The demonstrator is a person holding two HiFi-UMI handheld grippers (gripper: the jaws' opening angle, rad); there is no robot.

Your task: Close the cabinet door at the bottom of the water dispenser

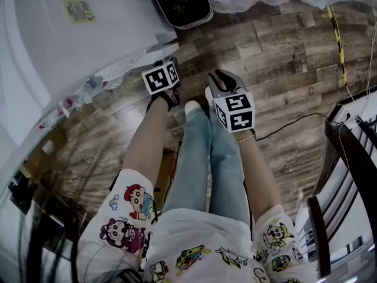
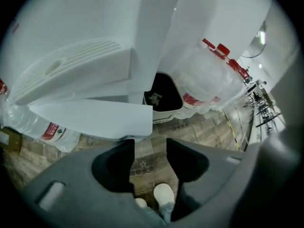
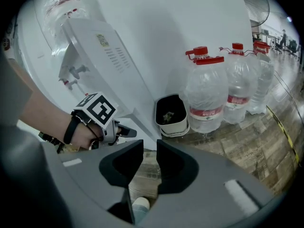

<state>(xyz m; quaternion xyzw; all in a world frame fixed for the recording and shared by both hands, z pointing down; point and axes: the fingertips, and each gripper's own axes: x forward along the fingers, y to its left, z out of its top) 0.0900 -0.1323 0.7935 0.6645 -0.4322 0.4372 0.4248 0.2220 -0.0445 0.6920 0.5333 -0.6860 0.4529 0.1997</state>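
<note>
The white water dispenser (image 1: 70, 58) fills the upper left of the head view. From its lower part a flat white panel (image 2: 95, 118), seemingly the cabinet door, juts out just beyond my left gripper's jaws. The left gripper (image 2: 150, 144) is open, with only floor and shoes showing in the gap. In the head view the left gripper (image 1: 166, 63) hangs close to the dispenser's corner. The right gripper (image 3: 149, 146) is also open, its gap narrow and empty. It looks at the dispenser (image 3: 156, 42) and at the left gripper (image 3: 128, 133) by the base. The right gripper (image 1: 219, 75) hovers over the wood floor.
A black bin in a white shell (image 1: 179, 5) stands on the floor beside the dispenser. Large water bottles with red caps (image 3: 206, 99) line up to its right. A dark chair frame (image 1: 347, 175) and a thin cable (image 1: 294, 122) lie at the right. My legs and shoes (image 1: 192, 108) are below.
</note>
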